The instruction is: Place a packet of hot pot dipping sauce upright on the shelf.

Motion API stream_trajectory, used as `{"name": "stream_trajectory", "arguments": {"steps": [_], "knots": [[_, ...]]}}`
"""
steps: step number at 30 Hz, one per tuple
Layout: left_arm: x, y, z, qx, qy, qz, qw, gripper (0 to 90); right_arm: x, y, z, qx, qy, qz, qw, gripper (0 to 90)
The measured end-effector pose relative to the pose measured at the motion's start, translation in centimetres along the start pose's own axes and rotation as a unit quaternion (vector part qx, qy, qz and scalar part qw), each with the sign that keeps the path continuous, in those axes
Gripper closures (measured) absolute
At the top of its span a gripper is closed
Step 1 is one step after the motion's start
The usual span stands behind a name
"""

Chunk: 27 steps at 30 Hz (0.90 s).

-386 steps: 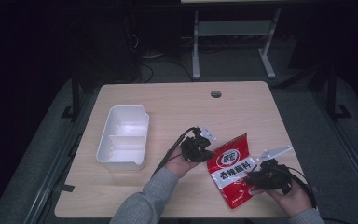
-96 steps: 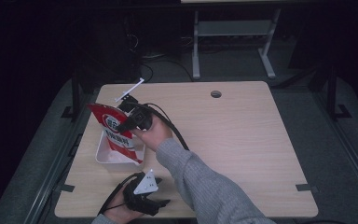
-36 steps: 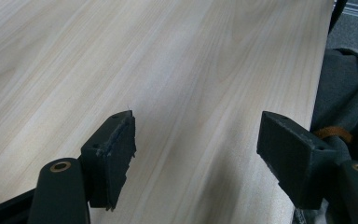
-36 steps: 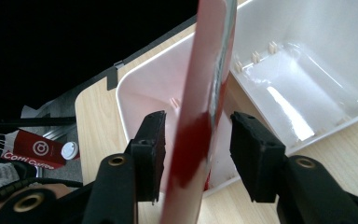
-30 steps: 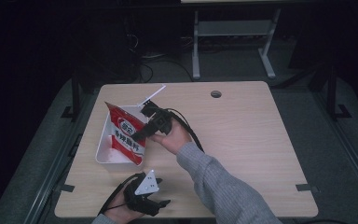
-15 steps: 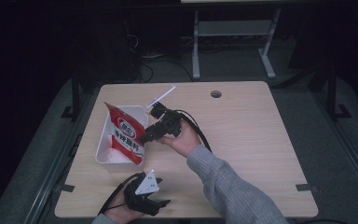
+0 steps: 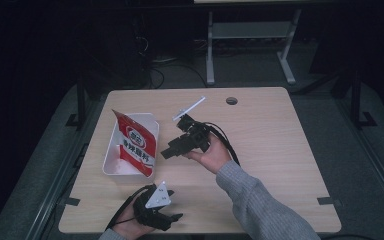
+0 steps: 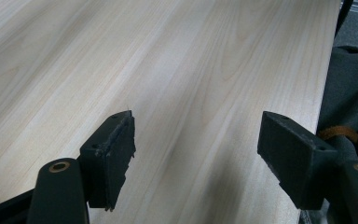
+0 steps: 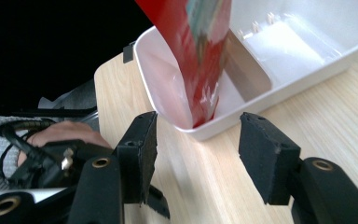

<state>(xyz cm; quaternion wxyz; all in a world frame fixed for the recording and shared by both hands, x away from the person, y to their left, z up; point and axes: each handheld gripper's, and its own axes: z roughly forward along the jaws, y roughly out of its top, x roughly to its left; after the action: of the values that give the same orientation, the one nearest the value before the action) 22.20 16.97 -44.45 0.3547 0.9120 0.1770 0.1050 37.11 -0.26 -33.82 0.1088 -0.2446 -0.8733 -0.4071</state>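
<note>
Between the right gripper's (image 9: 193, 161) two black jaws, seen in the right gripper view, there is only bare wood: the pads are blocky, matte and slightly crumbled at the edges, they stand wide apart with nothing gripped, and they have just been opening. Just beyond them the red bag (image 9: 191, 51) stands on its lower edge in the near compartment of the white tray (image 9: 307, 79), leaning against the tray's wall. The bag is glossy film, crinkled near the bottom, with a pale printed patch on its face. In the high view the red bag (image 7: 136, 145) rises well above the white tray (image 7: 111, 165), tilted, and shows a round white label with red characters below it. The tray is a smooth, thin-walled plastic rectangle with rounded corners and a divider across it. It sits at the left side of the table (image 7: 280, 150), whose top is pale wood with a fine straight grain. The right gripper (image 7: 172, 150) hangs just beside the bag, clear of it.

The left gripper (image 8: 196, 151) rests low over the table's near edge, its rough black pads spread wide with nothing between them.
</note>
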Motion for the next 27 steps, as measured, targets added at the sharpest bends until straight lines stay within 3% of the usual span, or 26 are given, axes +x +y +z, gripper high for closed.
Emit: {"name": "stream_trajectory", "arguments": {"steps": [27], "knots": [[0.0, 0.1, 0.5, 0.007, -0.001, 0.004, 1.0000, 26.7, -2.9, -6.2, -5.0, -0.012, -0.037, 0.043, 0.9983, 43.4]]}}
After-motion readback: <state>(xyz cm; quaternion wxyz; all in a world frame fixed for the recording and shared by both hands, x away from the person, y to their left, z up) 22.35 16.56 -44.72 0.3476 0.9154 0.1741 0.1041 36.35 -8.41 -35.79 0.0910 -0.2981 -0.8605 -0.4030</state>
